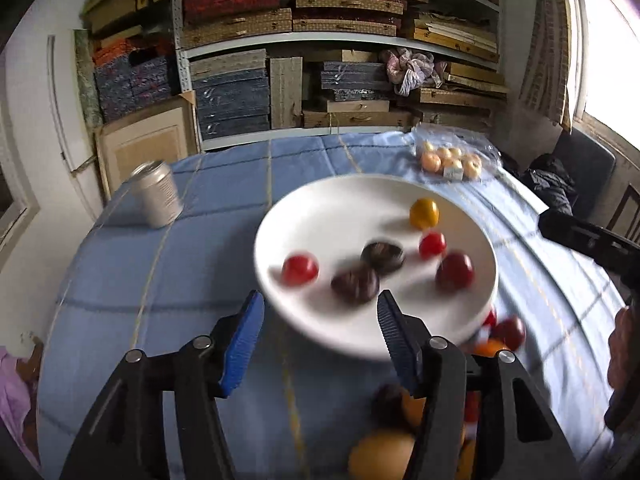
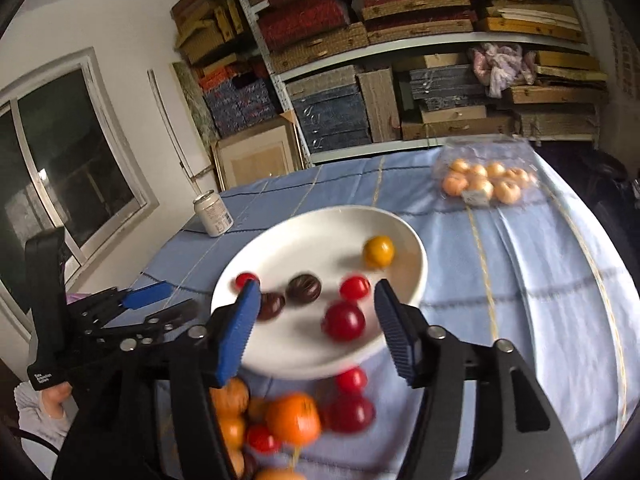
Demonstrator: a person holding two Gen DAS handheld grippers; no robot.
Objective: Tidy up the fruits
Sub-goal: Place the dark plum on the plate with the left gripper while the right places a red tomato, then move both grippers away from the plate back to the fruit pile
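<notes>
We are between picks. Both the left tongs (image 1: 320, 312) and right tongs (image 2: 316, 300) are wide open, holding nothing. Next we grab a loose orange (image 2: 293, 418) at 6 o'clock of the plate (image 2: 312, 236).

I see a table under a blue checked cloth (image 2: 520, 264). A white plate (image 2: 280, 256) sits at centre, a can (image 2: 213, 214) at ten o'clock, bagged fruit (image 2: 486, 184) at one, loose fruit (image 2: 294, 416) at six.

**Gripper hardware, appearance**

Left gripper (image 1: 320, 316): black angular linkage arms, silver round pivot screws, blue ribbed fingers (image 1: 245, 342). Right gripper (image 2: 316, 306): same build, with blue ribbed fingers (image 2: 236, 334). Right view shows the left unit's black handle with small white lettering, bare skin and a grey sleeve below it.
</notes>
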